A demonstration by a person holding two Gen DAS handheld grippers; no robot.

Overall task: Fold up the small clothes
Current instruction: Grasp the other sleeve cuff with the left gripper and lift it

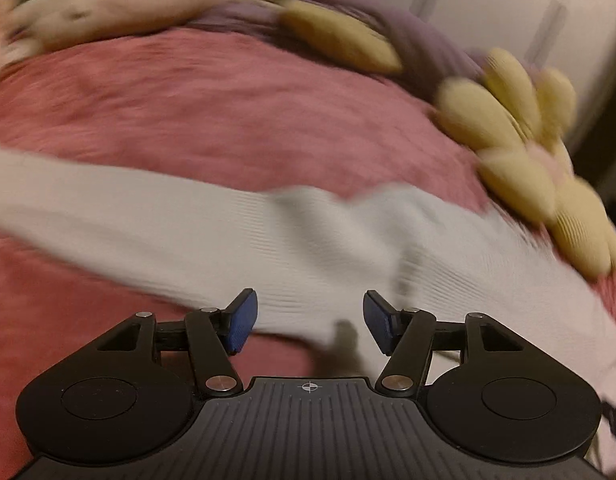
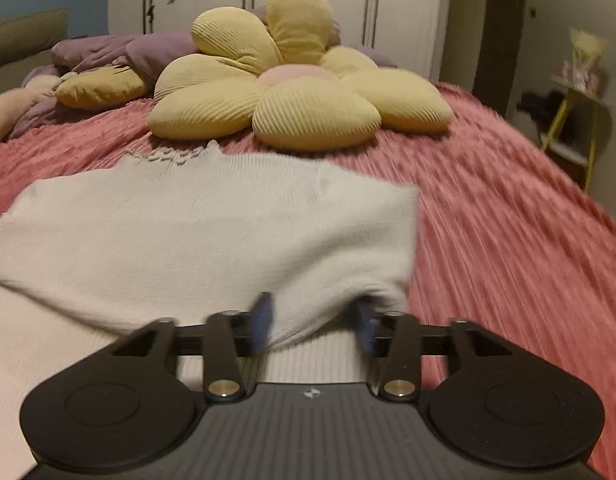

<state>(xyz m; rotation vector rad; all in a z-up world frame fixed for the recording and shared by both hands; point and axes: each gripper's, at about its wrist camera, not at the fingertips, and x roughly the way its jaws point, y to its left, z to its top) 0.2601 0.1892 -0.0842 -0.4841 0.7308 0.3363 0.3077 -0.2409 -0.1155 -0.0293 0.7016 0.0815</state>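
A pink ribbed bedspread covers the bed and carries everything else. At its far end, before white wardrobe doors, lies a yellow flower-shaped cushion with a pale pink centre; a crumpled purple blanket is heaped just beside it. No box, basket or other container shows in either view.

The white knit sweater lies flat on the bedspread in front of the cushion, near it but apart. In the right wrist view its right edge is doubled over the body, and a frilled neckline shows at the far side. In the left wrist view a long white sleeve stretches away to the left across the pink cover.

The right gripper sits low over the sweater's near edge — its blue pads are spread, with a fold of knit bulging between them; motion blur hides whether the pads touch it. The left gripper hovers level over the sweater's hem, its blue-padded fingers set wide apart and holding nothing.
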